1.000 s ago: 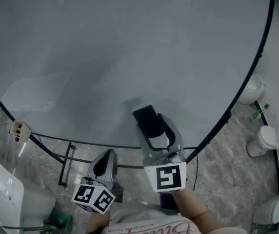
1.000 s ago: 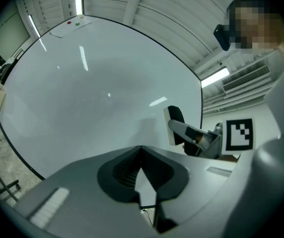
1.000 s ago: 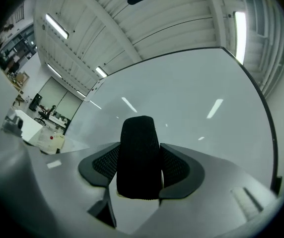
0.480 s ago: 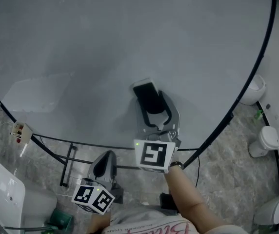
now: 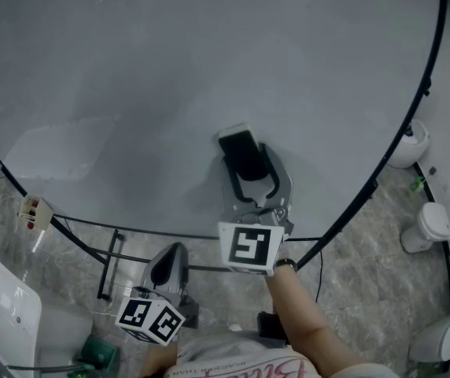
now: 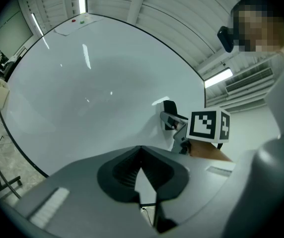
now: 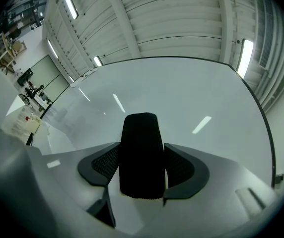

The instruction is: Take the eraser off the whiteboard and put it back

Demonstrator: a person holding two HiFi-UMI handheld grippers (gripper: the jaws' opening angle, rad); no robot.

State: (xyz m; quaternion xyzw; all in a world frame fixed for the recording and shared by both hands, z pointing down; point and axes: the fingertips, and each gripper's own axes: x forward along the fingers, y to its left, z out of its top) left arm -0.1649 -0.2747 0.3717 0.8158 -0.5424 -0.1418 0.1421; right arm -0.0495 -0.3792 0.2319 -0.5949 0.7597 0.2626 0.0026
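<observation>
As the right tongs [image 7: 142, 155] grip it, the eraser [image 7: 141, 133] touches the whiteboard [image 5: 209, 53].

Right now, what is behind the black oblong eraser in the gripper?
The big white whiteboard stands right behind the black eraser. The patch it covers cannot be seen.

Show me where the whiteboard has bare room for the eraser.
The whiteboard is bare everywhere above and left of the eraser out to its black frame, and rightward too. Only the bottom edge is crowded, where the right tongs grip the eraser.
</observation>
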